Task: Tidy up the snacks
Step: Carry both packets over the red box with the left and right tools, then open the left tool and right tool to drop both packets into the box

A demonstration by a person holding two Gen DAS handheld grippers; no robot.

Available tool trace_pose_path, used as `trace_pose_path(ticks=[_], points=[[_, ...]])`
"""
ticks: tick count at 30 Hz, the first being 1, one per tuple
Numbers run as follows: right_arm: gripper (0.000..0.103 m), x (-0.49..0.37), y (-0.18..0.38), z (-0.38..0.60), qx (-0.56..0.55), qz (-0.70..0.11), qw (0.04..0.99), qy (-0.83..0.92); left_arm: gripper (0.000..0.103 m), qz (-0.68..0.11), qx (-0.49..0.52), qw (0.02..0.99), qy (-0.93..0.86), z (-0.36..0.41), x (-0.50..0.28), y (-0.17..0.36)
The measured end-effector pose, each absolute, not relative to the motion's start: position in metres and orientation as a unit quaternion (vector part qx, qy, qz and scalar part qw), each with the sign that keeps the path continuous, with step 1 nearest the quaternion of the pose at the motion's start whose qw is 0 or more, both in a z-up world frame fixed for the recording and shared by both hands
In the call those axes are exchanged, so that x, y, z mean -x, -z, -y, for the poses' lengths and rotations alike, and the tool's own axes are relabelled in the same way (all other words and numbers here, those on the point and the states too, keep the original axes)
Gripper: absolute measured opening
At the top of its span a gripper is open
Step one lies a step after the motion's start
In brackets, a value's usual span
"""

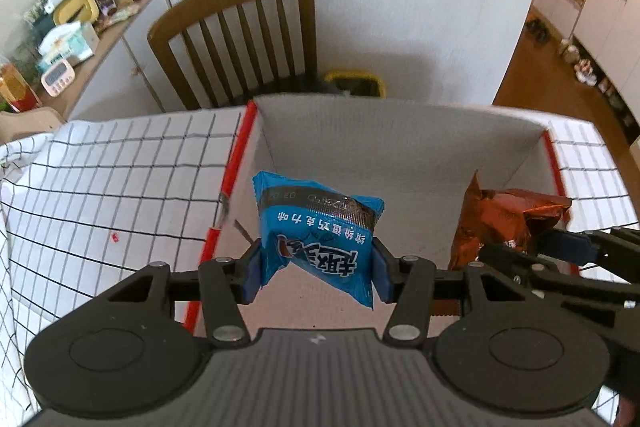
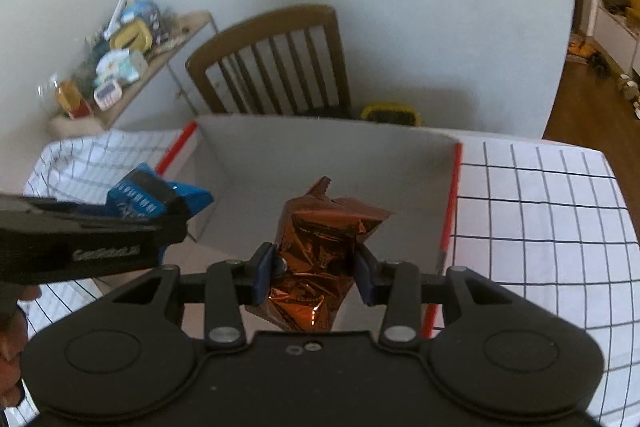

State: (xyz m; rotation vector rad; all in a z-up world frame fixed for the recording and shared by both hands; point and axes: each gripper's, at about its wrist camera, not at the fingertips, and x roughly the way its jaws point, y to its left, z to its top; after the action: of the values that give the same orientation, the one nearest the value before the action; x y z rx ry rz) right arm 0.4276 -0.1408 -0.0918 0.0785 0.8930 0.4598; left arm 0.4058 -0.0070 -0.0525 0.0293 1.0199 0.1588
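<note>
My left gripper [image 1: 316, 269] is shut on a blue snack packet [image 1: 320, 227], which hangs above the inside of a white cardboard box [image 1: 400, 143] with red edges. My right gripper [image 2: 314, 273] is shut on a crinkled orange foil packet [image 2: 320, 251], also held over the box [image 2: 320, 151]. The right gripper [image 1: 516, 251] with the orange packet [image 1: 500, 219] shows at the right of the left wrist view. The left gripper [image 2: 160, 227] with the blue packet [image 2: 160, 199] shows at the left of the right wrist view. The two grippers hang side by side.
The box stands on a table with a white grid-pattern cloth [image 1: 120, 179]. A wooden chair [image 1: 240, 39] sits behind the table, with a yellow bin [image 1: 356, 83] beside it. A cluttered side cabinet [image 1: 80, 27] stands at the far left. A hand [image 2: 12, 339] is at the left edge.
</note>
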Motion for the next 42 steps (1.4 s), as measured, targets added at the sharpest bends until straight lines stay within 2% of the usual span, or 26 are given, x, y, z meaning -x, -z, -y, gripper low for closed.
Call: trace_pose_path(ticks=[16, 23, 34, 42], points=[[0.041, -0.443, 0.119, 0.122, 0.022, -0.453, 0.861, -0.231, 0.054, -0.543, -0.002, 0.836, -0.075, 0.001, -0.434, 0.102], [0.043, -0.441, 0.117, 0.118, 0.041, -0.448, 0.864, -0.226, 0.061, -0.543, 0.003, 0.836, -0.073, 0.000, -0.431, 0.102], [0.074, -0.423, 0.097, 0.123, 0.038, -0.431, 0.875, -0.216, 0.061, -0.518, 0.012, 0.853, -0.064, -0.005, -0.407, 0.074], [0.078, -0.396, 0.070, 0.123, 0.039, -0.412, 0.884, -0.218, 0.062, -0.496, 0.014, 0.866, -0.051, -0.004, -0.381, 0.046]])
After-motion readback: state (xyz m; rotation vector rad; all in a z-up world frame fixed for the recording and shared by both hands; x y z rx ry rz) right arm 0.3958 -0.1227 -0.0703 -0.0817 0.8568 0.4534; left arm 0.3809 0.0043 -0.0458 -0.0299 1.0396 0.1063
